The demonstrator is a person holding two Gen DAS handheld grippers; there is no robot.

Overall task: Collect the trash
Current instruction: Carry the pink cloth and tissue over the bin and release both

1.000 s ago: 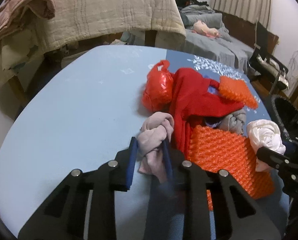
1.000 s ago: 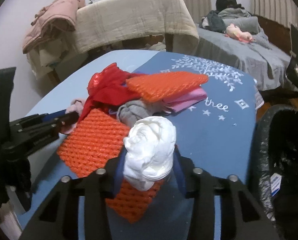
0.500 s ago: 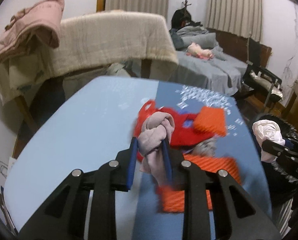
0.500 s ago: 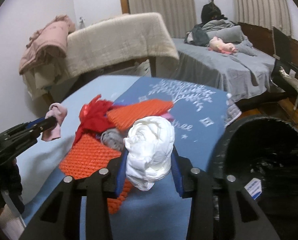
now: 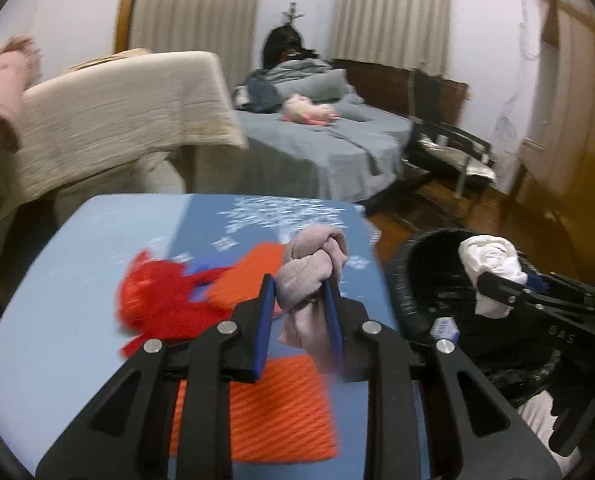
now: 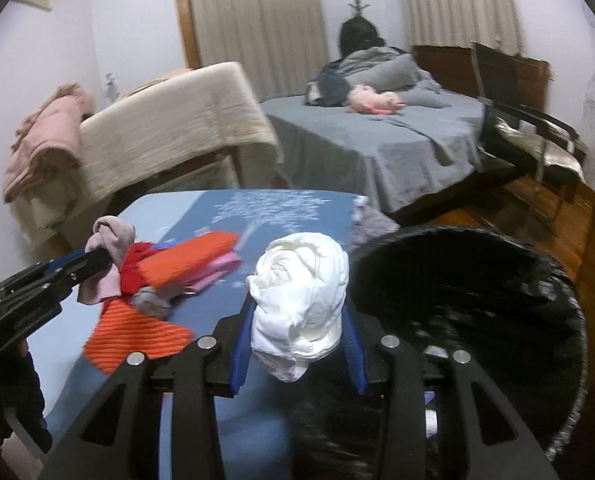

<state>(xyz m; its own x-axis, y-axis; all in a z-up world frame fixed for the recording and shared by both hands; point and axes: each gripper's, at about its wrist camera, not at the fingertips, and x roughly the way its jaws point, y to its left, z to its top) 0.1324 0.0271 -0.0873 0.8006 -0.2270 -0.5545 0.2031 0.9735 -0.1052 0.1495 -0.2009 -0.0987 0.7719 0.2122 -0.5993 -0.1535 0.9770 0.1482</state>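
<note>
In the left wrist view the left gripper (image 5: 299, 294) fills the lower centre of the frame, its blue pads clamped on a knotted pink rag (image 5: 312, 268) that hangs free above the blue worktop (image 5: 57, 300). Left of the rag and below it, on the worktop, lie a red cloth (image 5: 157, 300) and two orange pads, one by the rag (image 5: 249, 276) and a ribbed one (image 5: 281, 412) at the lower centre behind the gripper. At the right of this frame a black bin (image 5: 425, 280) stands beside the worktop's edge, and the right gripper (image 5: 497, 284) reaches in from the right over its mouth with a white wad (image 5: 491, 260) pinched in its tips.

In the right wrist view the right gripper (image 6: 299, 332) sits at the lower centre, its pads pressed against both sides of the white wad (image 6: 301, 304). The bin (image 6: 477, 280) opens wide at the right of the frame, just beside the wad. At the left the left gripper (image 6: 97, 262) comes in with the pink rag (image 6: 109, 256), above the red cloth (image 6: 131, 276) and the orange pads (image 6: 189, 260). A bed (image 6: 377, 148) with a grey cover stands behind in the upper centre.
</note>
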